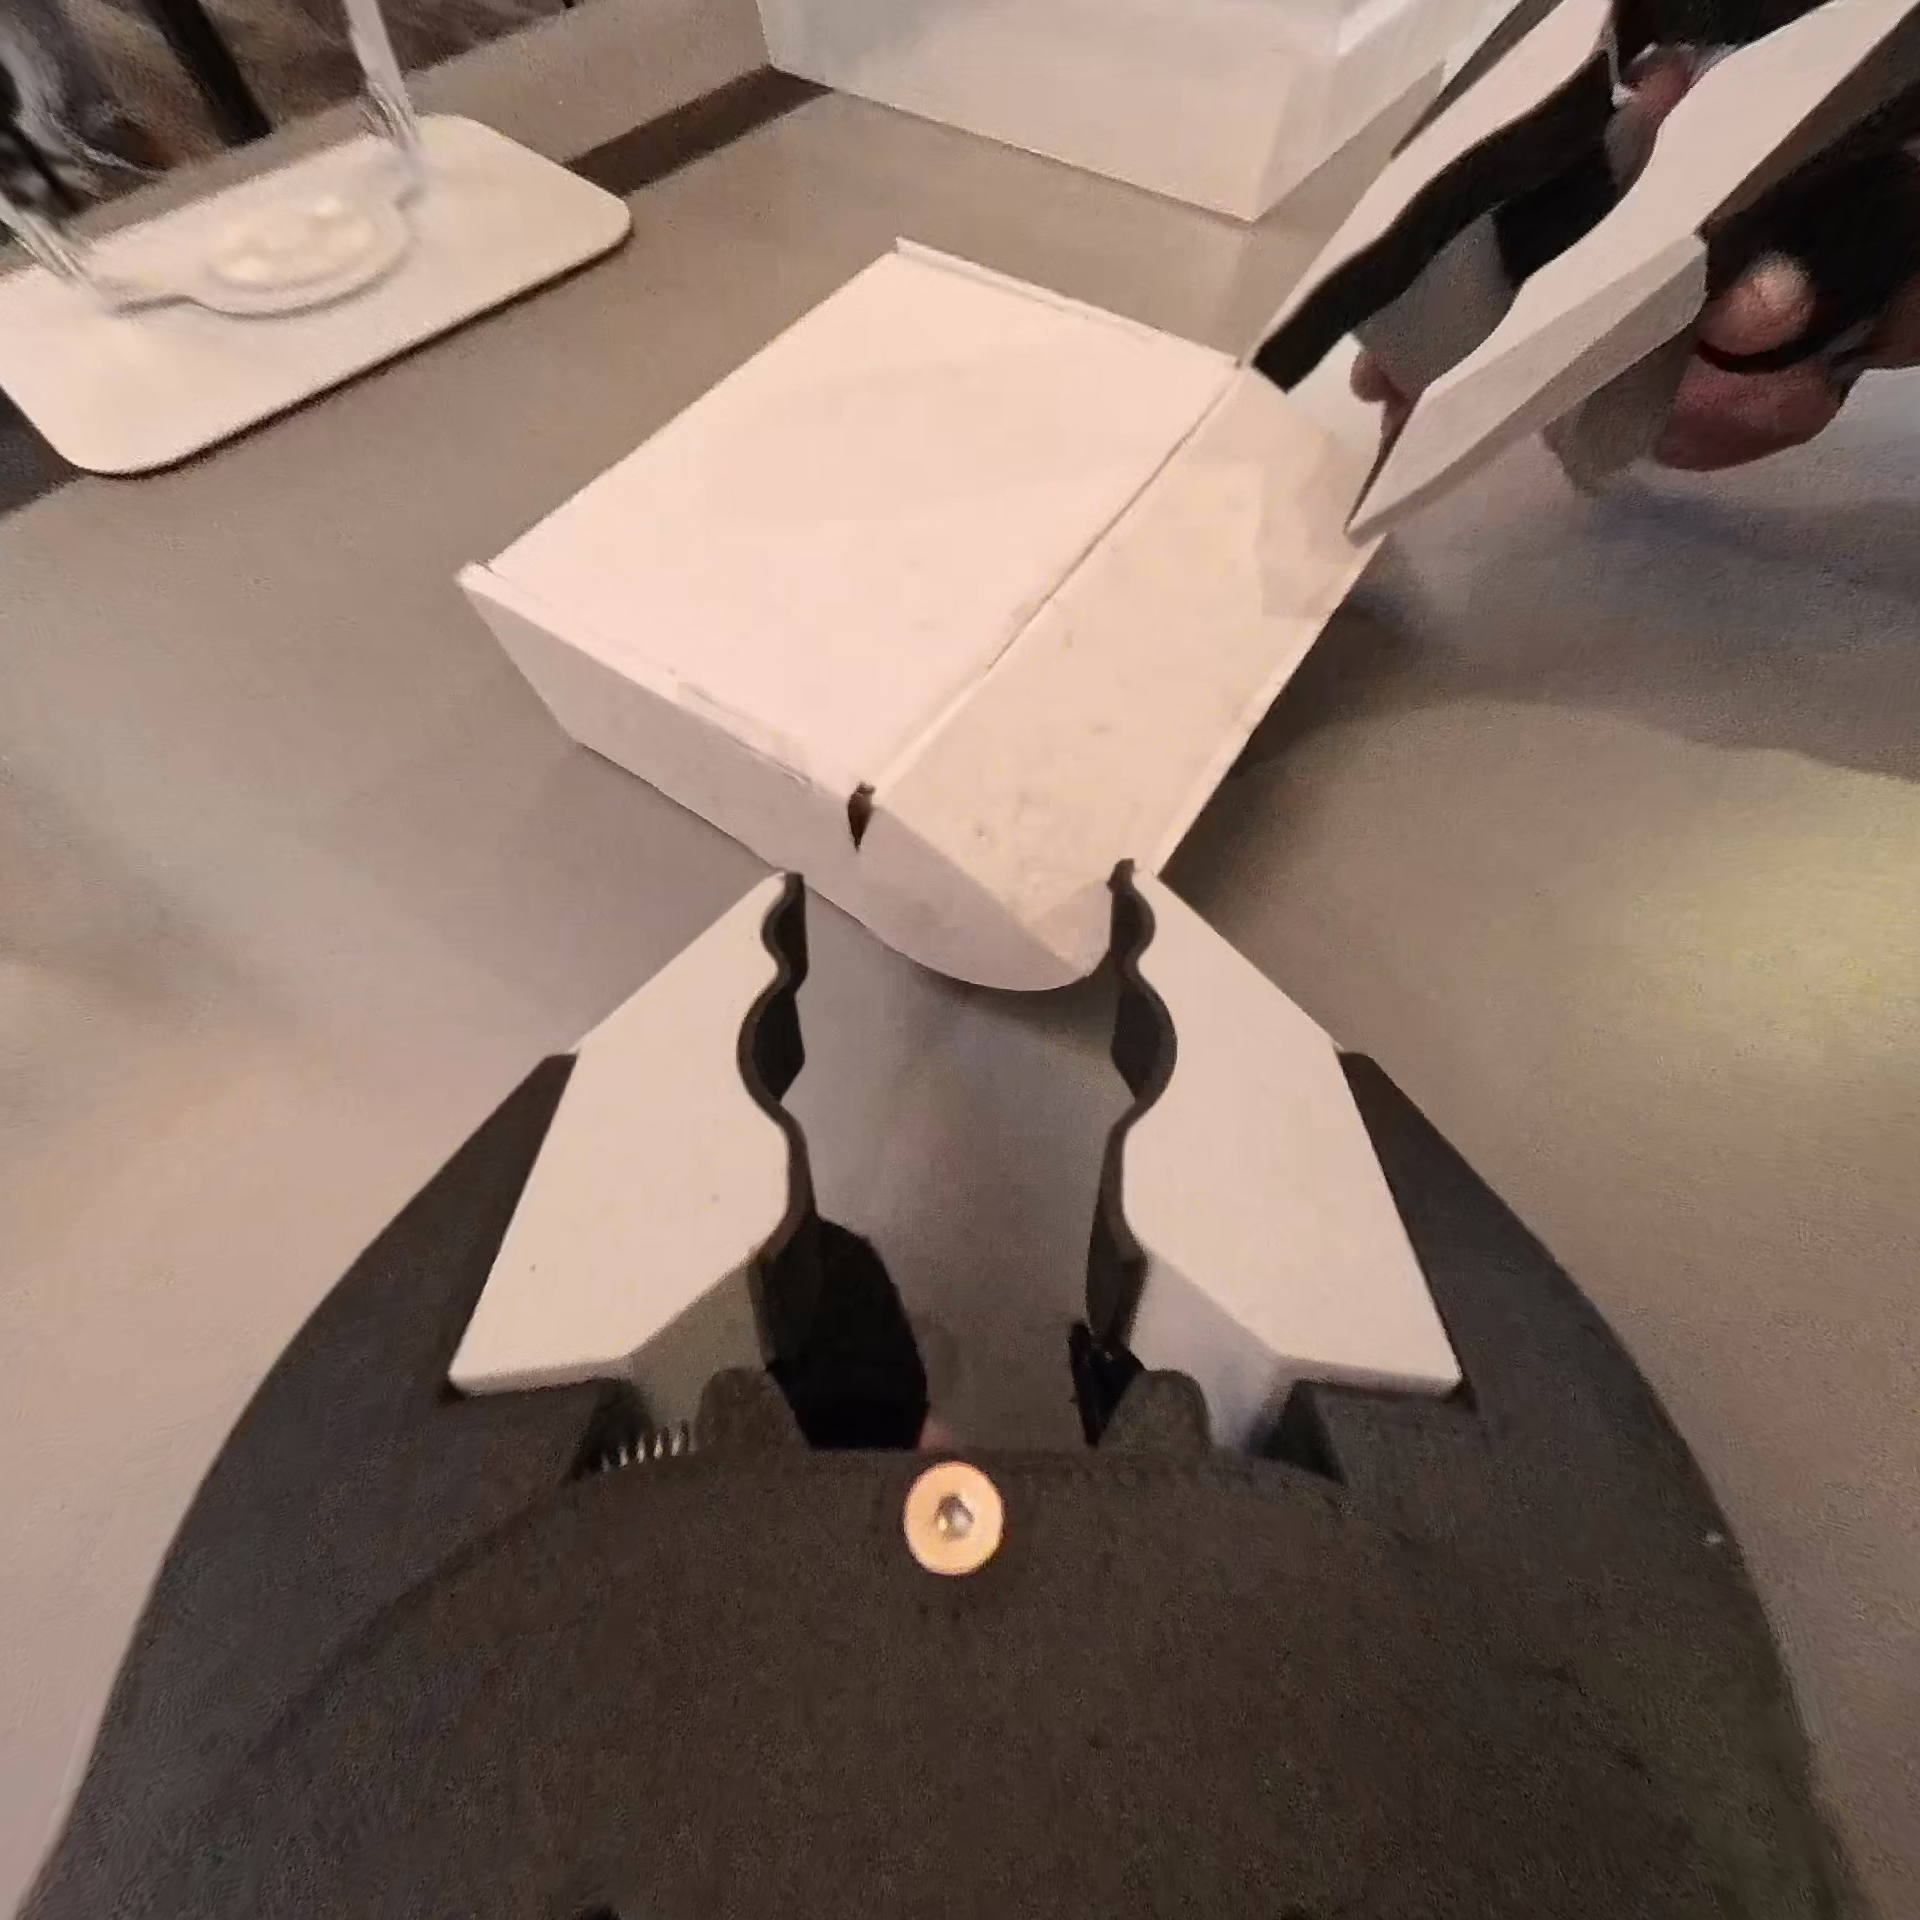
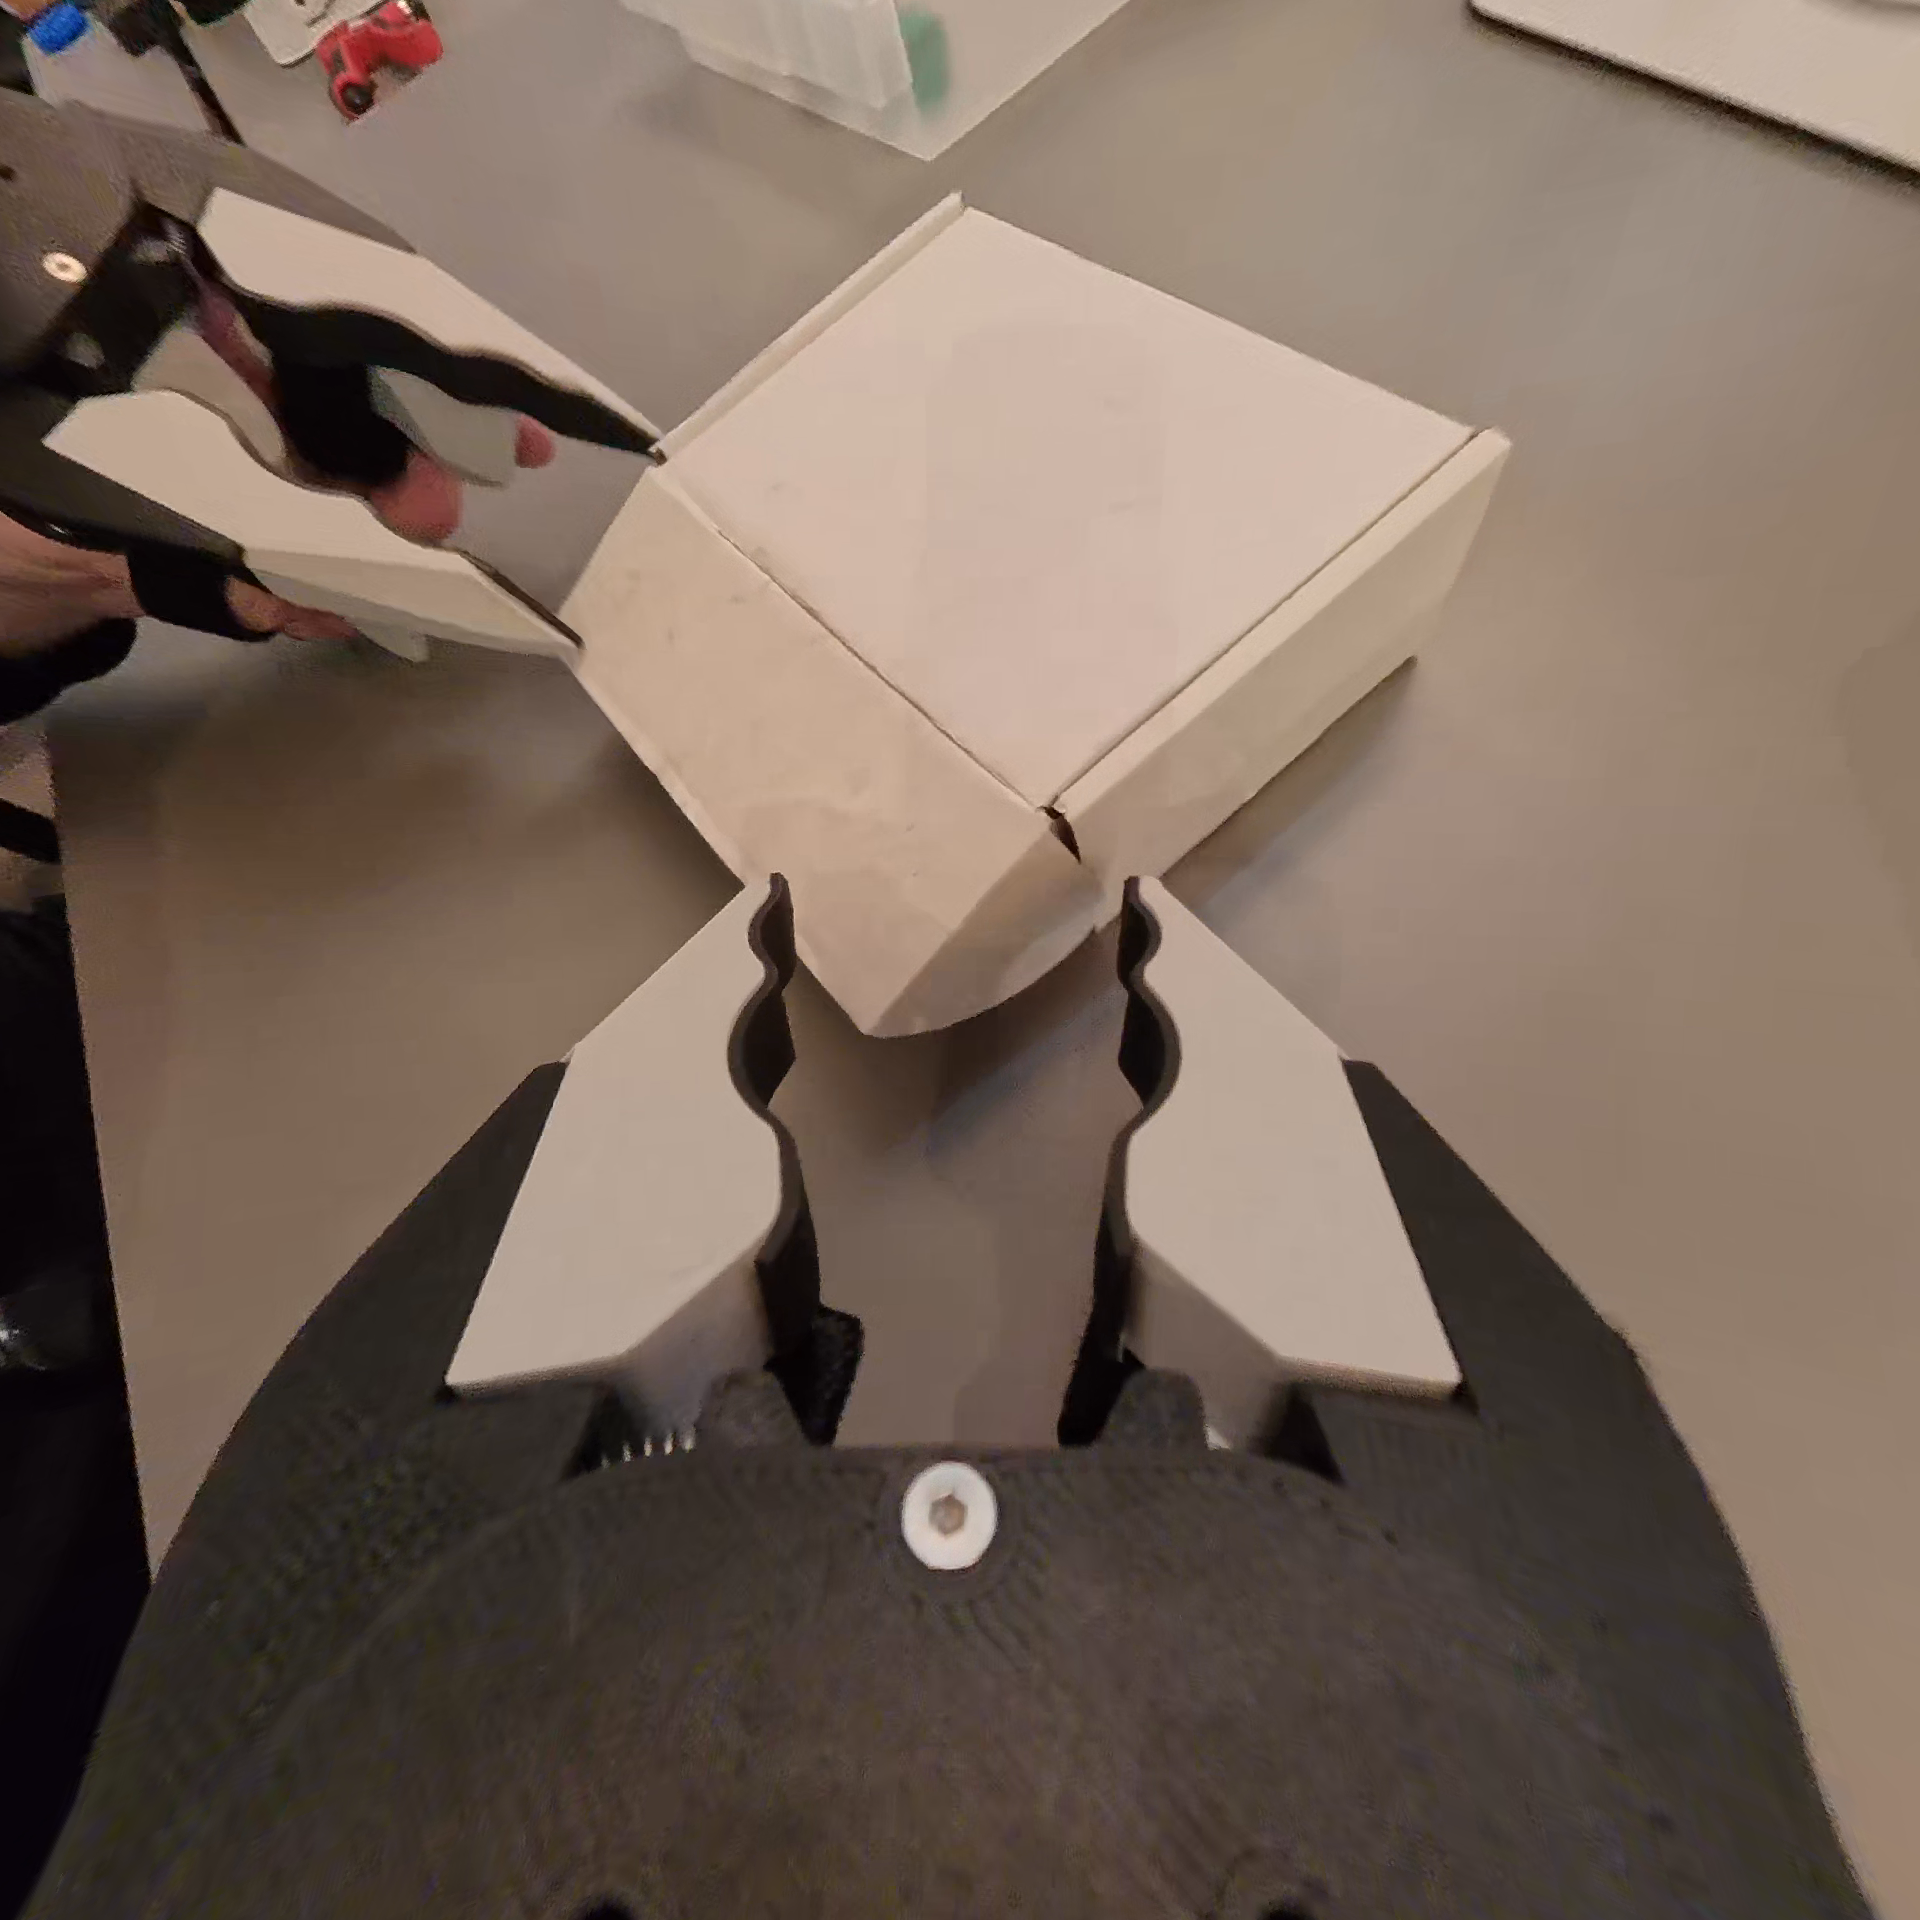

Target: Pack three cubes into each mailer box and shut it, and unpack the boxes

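My left claw (image 1: 956, 894) is released, its 2 fingers spread with the rounded end of the front flap of the white mailer box (image 1: 862, 561) lying between the tips at 12 o'clock. My right claw (image 2: 956, 904) is released too, jaws parted around the other rounded end of that same flap. Neither pair of pads is pressed onto the card.

The box sits on the grey table (image 1: 260, 883), lid down over the top, its front flap angled outward and not tucked in. The cubes cannot be seen with the lid down.

From the left wrist, my right claw (image 1: 1320, 457) comes in at 2 o'clock, tips at the far end of the flap. From the right wrist, my left claw (image 2: 613, 540) reaches in at 10 o'clock, its tips just touching the flap's corner.

Beyond the box, at 11 o'clock in the left view, a clear glass (image 1: 208, 156) stands on a white mat (image 1: 343, 332); a second white box (image 1: 1091, 94) is at 12 o'clock. In the right view, a red toy (image 2: 379, 57) lies at 11 o'clock, a clear plastic bag (image 2: 810, 62) with something green at 12.
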The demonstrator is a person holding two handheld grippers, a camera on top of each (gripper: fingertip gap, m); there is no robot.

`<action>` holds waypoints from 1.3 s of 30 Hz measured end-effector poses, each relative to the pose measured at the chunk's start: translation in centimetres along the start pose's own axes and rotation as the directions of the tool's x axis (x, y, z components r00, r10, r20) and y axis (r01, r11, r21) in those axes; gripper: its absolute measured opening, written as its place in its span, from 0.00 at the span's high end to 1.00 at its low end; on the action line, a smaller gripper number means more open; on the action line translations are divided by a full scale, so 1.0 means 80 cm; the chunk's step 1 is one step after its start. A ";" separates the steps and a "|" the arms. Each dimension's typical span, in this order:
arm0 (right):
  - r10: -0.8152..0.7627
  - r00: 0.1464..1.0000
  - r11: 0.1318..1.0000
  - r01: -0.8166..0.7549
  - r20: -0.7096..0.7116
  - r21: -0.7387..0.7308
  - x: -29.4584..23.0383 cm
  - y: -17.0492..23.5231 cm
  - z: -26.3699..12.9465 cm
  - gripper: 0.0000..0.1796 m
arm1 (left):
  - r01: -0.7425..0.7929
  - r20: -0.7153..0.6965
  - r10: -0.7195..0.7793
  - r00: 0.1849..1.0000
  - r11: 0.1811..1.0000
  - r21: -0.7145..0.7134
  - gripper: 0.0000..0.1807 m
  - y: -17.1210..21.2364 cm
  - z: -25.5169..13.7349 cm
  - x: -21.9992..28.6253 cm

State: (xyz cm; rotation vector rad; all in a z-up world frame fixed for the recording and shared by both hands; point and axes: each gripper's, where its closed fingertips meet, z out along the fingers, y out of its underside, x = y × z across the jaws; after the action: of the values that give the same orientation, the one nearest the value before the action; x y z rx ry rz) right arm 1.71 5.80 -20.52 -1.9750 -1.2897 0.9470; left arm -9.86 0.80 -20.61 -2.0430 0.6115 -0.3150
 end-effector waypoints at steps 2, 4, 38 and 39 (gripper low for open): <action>0.003 1.000 1.000 -0.003 -0.003 -0.005 0.000 0.001 0.005 0.66 | 0.021 -0.045 -0.022 0.999 1.000 -0.007 0.69 0.002 0.006 0.012; 0.000 1.000 1.000 0.000 -0.018 -0.008 0.002 0.001 0.006 0.69 | 0.031 -0.053 -0.032 0.998 0.999 -0.032 0.67 0.006 0.009 0.013; 0.193 0.981 0.981 -0.193 0.004 -0.027 0.007 -0.005 0.010 0.76 | 0.126 -0.100 -0.129 0.987 0.991 -0.043 0.67 -0.004 0.021 -0.003; 0.180 0.984 0.983 -0.180 0.003 -0.028 0.006 -0.004 0.010 0.76 | 0.125 -0.098 -0.129 0.987 0.991 -0.043 0.67 -0.004 0.021 -0.004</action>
State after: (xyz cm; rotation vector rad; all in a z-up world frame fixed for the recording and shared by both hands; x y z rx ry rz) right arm 1.05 6.47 -20.85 -2.1397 -1.1473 1.0252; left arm -9.24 2.32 -21.22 -2.1161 0.5524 -0.4873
